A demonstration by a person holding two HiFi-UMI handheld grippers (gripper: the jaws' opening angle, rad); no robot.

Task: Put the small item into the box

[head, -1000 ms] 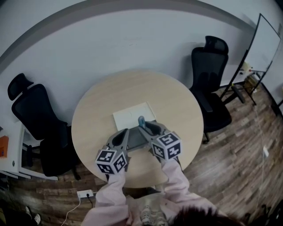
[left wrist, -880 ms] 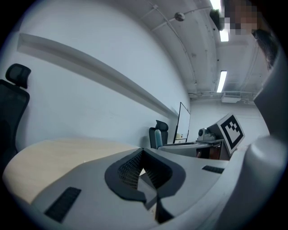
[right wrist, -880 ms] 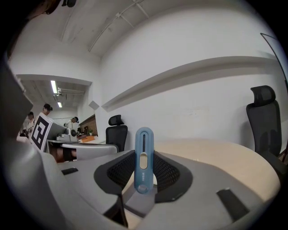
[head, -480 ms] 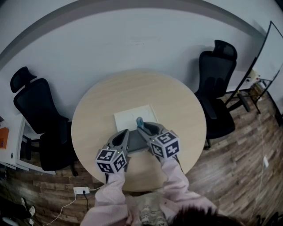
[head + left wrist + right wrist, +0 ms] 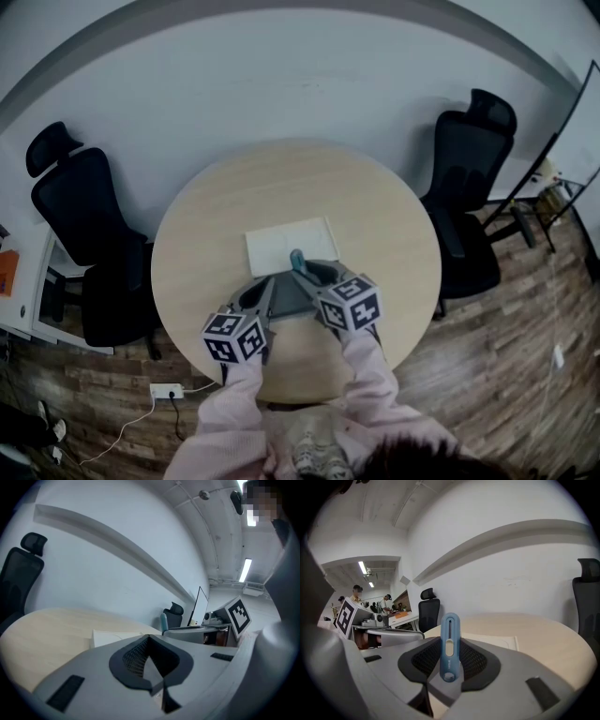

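Observation:
A small blue slider-type item [image 5: 297, 256] [image 5: 449, 646] stands upright between the pads of my right gripper [image 5: 300, 267] [image 5: 449, 660], which is shut on it. It hangs just at the near edge of a flat white box [image 5: 291, 246] [image 5: 497, 641] lying in the middle of the round table [image 5: 375, 206]. My left gripper [image 5: 266, 284] [image 5: 150, 656] sits beside the right one, to its left, jaws together with nothing in them. In the left gripper view the blue item [image 5: 163, 623] and the white box [image 5: 112, 637] show ahead.
The pale wooden table stands against a white wall. Black office chairs stand at its left [image 5: 89, 234] and right [image 5: 469, 206]. A power strip [image 5: 167, 390] lies on the wood floor near the table's front left.
Both grippers stay almost where they were, the right one still holding the blue item by the box. The head view has shifted slightly.

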